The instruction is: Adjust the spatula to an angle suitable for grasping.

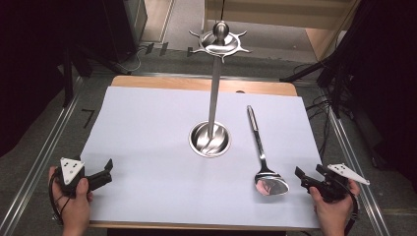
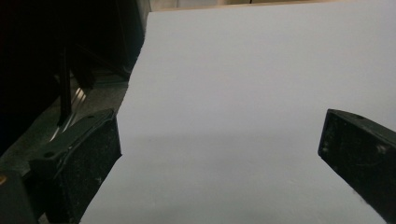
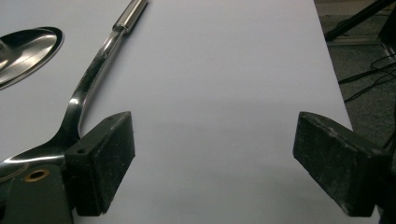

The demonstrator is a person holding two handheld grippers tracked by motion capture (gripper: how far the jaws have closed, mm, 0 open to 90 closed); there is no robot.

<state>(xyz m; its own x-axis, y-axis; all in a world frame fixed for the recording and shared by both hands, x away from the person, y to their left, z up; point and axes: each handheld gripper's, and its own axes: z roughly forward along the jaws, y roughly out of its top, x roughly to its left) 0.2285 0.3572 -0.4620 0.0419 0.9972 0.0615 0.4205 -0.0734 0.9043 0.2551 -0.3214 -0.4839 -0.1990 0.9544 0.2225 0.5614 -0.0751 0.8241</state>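
Note:
A steel utensil stand (image 1: 210, 139) has a round dish base, a tall pole and a ring of hooks on top. It stands mid-table on a white sheet (image 1: 147, 128). A large steel spoon (image 1: 259, 145) lies flat to its right, bowl toward the near edge. My right gripper (image 1: 301, 179) rests open just right of the spoon bowl. In the right gripper view the spoon (image 3: 95, 65) runs past the left jaw of the open gripper (image 3: 215, 135), and the stand's base (image 3: 28, 49) shows at upper left. My left gripper (image 1: 107, 172) (image 2: 219, 135) is open over bare sheet at the near left corner.
The sheet covers a wooden table (image 1: 196, 83) whose far edge shows. Metal rails (image 1: 44, 147) run along both sides. Tripod legs and cables (image 1: 339, 98) lie on the floor to the right. Dark equipment (image 1: 123, 24) stands at the far left.

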